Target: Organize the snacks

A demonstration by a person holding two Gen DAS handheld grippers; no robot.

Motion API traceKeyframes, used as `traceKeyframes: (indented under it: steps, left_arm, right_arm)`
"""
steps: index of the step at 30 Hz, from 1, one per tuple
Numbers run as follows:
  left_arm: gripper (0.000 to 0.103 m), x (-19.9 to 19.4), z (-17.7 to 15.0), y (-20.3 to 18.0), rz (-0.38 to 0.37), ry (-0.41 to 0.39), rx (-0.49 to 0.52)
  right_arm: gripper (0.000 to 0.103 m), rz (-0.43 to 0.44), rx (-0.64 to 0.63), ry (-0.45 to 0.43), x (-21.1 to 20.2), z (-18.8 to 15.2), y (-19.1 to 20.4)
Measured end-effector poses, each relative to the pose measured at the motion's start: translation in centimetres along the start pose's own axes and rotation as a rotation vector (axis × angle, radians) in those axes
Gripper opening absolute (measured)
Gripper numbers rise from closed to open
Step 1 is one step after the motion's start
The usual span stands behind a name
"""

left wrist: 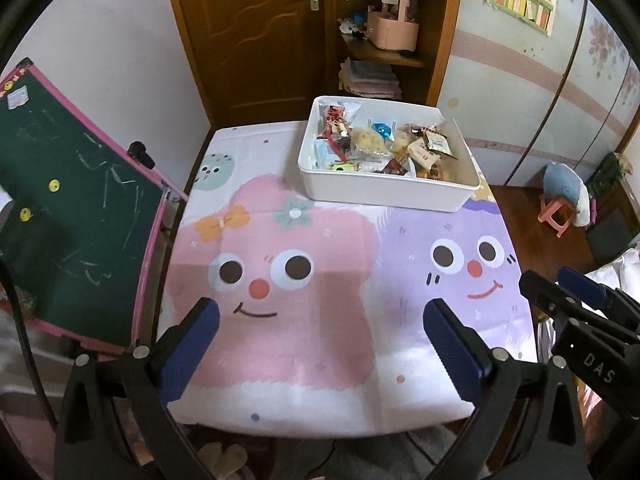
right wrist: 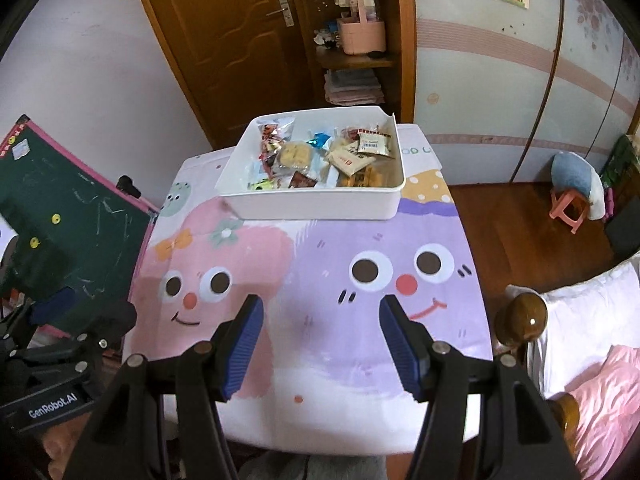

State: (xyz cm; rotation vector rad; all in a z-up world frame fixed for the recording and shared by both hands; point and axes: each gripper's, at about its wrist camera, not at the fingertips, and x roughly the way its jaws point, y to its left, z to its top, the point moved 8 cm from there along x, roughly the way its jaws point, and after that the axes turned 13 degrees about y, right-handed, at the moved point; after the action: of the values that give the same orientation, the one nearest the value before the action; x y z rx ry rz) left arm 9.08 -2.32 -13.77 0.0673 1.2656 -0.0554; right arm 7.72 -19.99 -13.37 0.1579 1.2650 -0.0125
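Note:
A white rectangular bin (left wrist: 384, 194) (right wrist: 312, 202) stands at the far side of the table, filled with several wrapped snacks (left wrist: 384, 142) (right wrist: 332, 156): biscuits, red packets, a blue foil piece. My left gripper (left wrist: 320, 336) hangs over the near half of the table, above the pink cartoon face, jaws wide open and empty. My right gripper (right wrist: 322, 336) hovers over the purple face, jaws partly open with nothing between them. Both stay well short of the bin. The right gripper (left wrist: 560, 292) also shows at the right edge of the left wrist view.
The table carries a cartoon cloth (left wrist: 288, 240) (right wrist: 320, 264). A green chalkboard (left wrist: 72, 208) (right wrist: 68, 220) leans at the table's left side. Behind are a wooden door (left wrist: 248, 32) and shelves with a pink basket (left wrist: 394, 28). A bed with a wooden post (right wrist: 524, 320) is right, a pink stool (right wrist: 570, 204) beyond.

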Motion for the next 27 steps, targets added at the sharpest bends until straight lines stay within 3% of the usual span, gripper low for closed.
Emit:
traceKeyframes:
  steps: [12,27]
  left_arm:
    - [0.101,-2.8,-1.5,0.6,0.005,-0.019,-0.042]
    - [0.101,-4.2,-1.3,1.0,0.010,-0.059,-0.020]
  right_arm:
    - [0.066,-0.010,-0.019,0.002,-3.0,-2.6,1.3]
    - [0.066,-0.019,-0.014,-0.055,-5.2,-2.5,2.6]
